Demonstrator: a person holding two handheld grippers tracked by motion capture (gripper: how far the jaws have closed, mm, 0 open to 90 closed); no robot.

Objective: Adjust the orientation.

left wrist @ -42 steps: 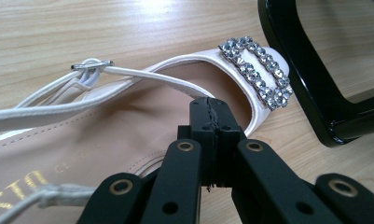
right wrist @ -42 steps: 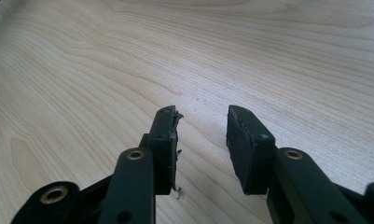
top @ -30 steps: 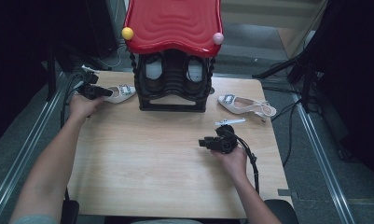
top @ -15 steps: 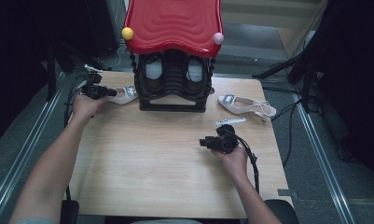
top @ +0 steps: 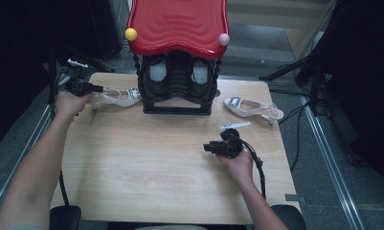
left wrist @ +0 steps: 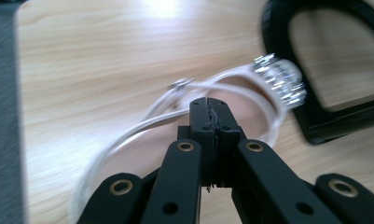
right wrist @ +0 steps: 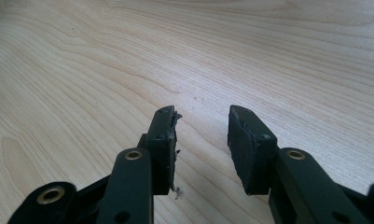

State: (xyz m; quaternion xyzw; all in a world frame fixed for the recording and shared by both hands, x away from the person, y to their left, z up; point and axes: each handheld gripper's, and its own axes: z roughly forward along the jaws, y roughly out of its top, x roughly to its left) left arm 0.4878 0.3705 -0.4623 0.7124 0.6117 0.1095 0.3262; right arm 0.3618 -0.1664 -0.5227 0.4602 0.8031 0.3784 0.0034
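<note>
- No text, number or brand could be read in any view.
- Small dark patches on the insoles of the left sandal [top: 118, 97] and the right sandal [top: 252, 107] in the high view were too small to read.

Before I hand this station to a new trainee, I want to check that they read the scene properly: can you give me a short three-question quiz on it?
1. True or false: the left gripper has its fingers closed at the strap of the white sandal.
2. Which colour is the ball at the left corner of the red roof of the shoe rack? A) yellow B) green C) blue
3. Fill in: the right gripper is ____ over the bare wooden table.

Key: 1 true; 2 A, the yellow ball; 3 open.
</note>
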